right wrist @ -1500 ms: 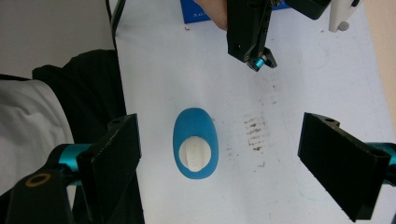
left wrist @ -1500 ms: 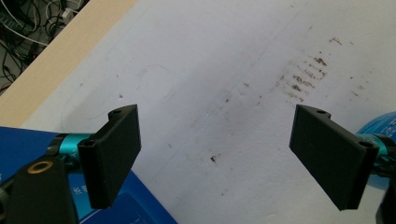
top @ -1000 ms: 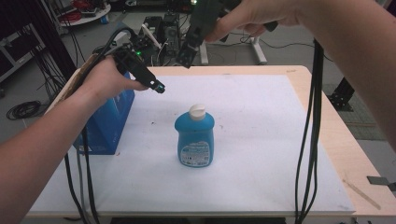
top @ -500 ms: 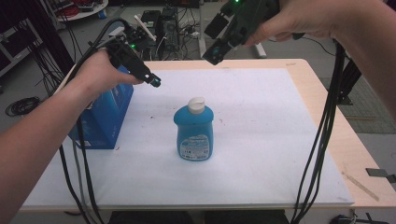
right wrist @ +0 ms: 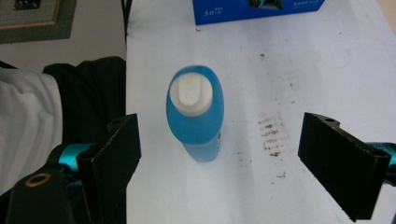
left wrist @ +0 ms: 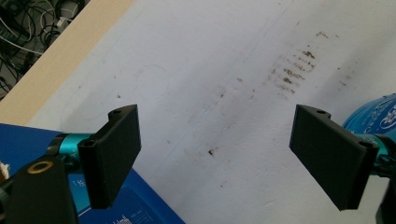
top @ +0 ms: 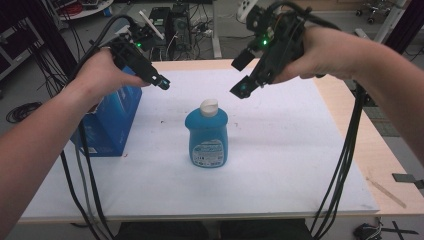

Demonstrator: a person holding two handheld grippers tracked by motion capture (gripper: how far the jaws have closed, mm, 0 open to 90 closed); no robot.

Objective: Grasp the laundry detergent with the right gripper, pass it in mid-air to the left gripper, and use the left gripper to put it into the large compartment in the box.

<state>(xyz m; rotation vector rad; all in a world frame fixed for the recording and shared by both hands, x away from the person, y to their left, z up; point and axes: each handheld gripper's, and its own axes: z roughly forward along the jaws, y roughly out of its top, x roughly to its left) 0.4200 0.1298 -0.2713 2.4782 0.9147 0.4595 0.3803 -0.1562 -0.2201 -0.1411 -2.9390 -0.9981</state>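
Right gripper view puts the blue plastic dish-soap bottle (right wrist: 195, 114) with its white flip cap (right wrist: 190, 95) below your spread-open right gripper (right wrist: 219, 163), nearer one jaw. Left gripper (left wrist: 215, 161) gapes too, empty. Descend off-centre and you could topple it.

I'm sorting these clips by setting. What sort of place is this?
Probably a lab or workshop, not a home: electronics and tangled cables crowd the floor behind the white-covered table, and a cabled hand-held gripper hovers over a staged blue bottle.
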